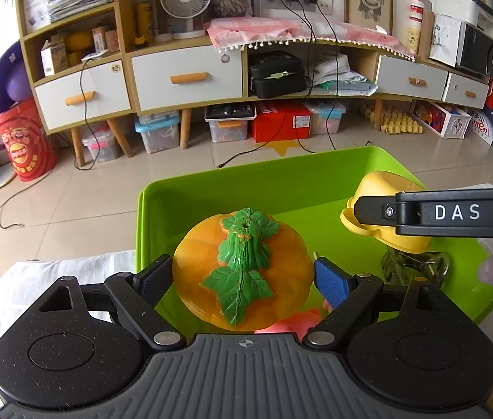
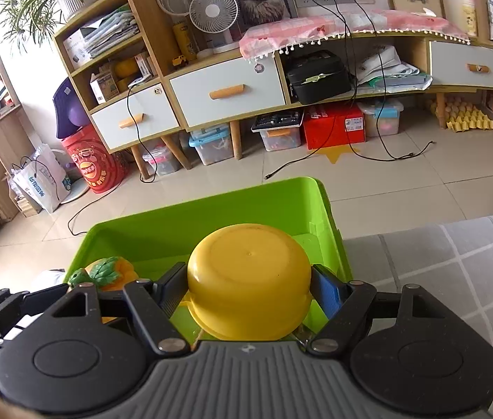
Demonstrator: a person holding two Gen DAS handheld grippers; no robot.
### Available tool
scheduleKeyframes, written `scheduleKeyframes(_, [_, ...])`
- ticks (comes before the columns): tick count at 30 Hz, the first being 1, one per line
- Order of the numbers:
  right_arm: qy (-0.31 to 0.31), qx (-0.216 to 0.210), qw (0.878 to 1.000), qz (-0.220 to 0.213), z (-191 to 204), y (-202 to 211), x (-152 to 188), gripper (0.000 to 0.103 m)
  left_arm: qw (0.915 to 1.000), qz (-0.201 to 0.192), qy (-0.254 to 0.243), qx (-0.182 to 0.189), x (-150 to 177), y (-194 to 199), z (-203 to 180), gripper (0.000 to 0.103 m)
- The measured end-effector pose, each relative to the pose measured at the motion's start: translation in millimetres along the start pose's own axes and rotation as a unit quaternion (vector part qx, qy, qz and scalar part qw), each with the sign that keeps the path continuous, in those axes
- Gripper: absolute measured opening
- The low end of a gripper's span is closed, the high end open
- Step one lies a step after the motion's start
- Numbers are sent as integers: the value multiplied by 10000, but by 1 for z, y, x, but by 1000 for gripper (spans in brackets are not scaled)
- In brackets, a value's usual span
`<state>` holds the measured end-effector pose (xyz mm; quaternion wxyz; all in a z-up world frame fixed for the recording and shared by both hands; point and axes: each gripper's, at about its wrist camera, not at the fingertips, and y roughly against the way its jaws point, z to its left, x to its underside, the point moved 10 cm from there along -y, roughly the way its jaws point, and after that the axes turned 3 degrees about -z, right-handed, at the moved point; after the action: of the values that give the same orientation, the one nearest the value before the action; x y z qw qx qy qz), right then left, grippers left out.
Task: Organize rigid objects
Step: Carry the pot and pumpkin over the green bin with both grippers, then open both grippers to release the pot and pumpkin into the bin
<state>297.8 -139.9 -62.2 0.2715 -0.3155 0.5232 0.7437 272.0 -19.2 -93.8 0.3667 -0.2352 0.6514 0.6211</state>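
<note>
Over a green bin (image 1: pixel 281 181) (tiled floor beyond), tongs grip pumpkin (image 1: pixel 241 269) and bowl (image 2: pixel 248 282).

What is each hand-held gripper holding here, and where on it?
Left hand-held gripper: orange toy pumpkin, across its sides. Right hand-held gripper: upturned yellow bowl, across its sides.

1. The left gripper (image 1: pixel 243 276) points forward and downward, its jaws spread wide, pads pressing a pumpkin toy (image 1: pixel 243 272).
2. The right gripper (image 2: pixel 248 288), at its 3 o'clock, tilts downward likewise, jaws clamped on a yellow bowl (image 2: pixel 248 282).
</note>
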Motion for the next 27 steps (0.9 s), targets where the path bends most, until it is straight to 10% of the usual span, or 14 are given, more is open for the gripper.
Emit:
scheduleKeyframes(10, [-264,-224,9994,42,2,3,-2,75,9998,-213,-29,-19,0,7,0,101])
scheduleKeyframes(27, [-175,29,9998,-124,-3,75,-13,76,9995,-239,207,40,-11,66,-9,101])
